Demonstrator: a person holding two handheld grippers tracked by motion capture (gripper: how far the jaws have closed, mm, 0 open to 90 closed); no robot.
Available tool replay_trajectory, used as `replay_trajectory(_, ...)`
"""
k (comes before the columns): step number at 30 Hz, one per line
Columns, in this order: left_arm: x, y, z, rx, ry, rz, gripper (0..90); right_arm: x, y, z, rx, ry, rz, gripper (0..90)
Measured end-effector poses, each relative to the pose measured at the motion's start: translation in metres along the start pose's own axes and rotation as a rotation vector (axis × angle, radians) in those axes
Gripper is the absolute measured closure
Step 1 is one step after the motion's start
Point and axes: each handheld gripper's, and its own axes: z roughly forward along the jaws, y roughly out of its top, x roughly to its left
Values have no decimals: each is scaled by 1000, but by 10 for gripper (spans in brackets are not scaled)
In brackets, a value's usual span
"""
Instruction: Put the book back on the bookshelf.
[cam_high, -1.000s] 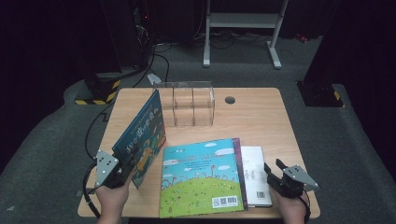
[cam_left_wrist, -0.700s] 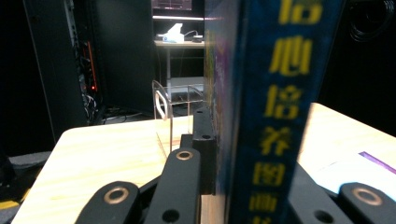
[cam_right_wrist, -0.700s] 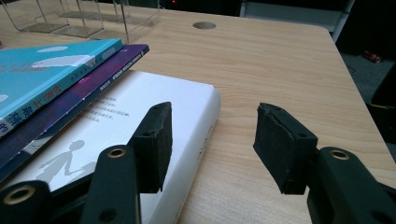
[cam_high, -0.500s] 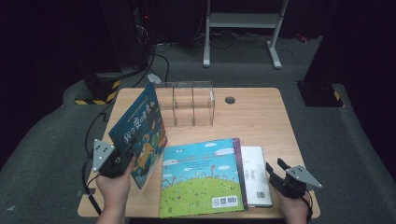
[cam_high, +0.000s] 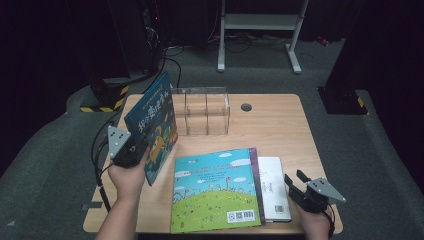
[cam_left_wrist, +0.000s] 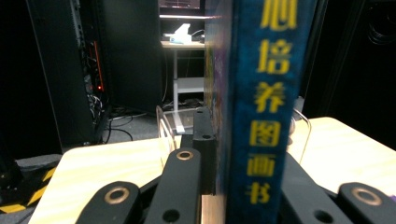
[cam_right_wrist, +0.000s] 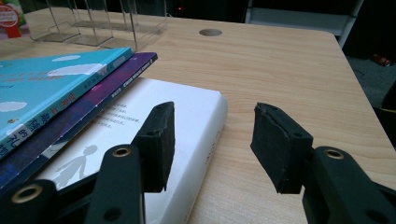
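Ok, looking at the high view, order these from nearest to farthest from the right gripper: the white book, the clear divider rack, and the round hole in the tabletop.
From the right gripper, at the table's near right corner:
1. White book, lying flat just to its left, partly under the stack of picture books.
2. Round hole, up toward the far edge of the table.
3. Clear divider rack, farther left along that far edge, beside the hole.

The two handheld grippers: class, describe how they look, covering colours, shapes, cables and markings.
Both the left gripper and right gripper are black, each topped by a grey three-cornered plate. Their jaws are flat black bars with brass-ringed pivot holes, ending in dark rubbery pads. A black cable trails from the left one. The forearms are bare.
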Motion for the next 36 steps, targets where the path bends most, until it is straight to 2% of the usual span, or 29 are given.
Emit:
replay_trajectory(1,-1,4,7,1,4,3,832,0,0,0,2,1,-1,491)
replay_trajectory(6,-2,13,23,-7,24,13,832,1,-1,1,10,4,-4,486)
replay_trajectory(8,-2,13,26,-16,28,13,832,2,-1,1,11,4,-2,486)
replay_trajectory(11,-2,15,39,-14,47,20,832,2,-1,0,5,6,2,486)
replay_trajectory(18,1,17,60,-11,73,3,832,0,-2,-1,-2,4,7,494)
replay_trajectory(24,2,19,73,-17,83,11,833,-1,-2,-2,0,0,8,495)
replay_trajectory(31,-3,17,96,-4,93,21,832,-1,-2,-3,-2,-7,3,502)
replay_trajectory(36,-4,14,108,-18,97,24,832,-3,-2,-3,-5,-8,8,503)
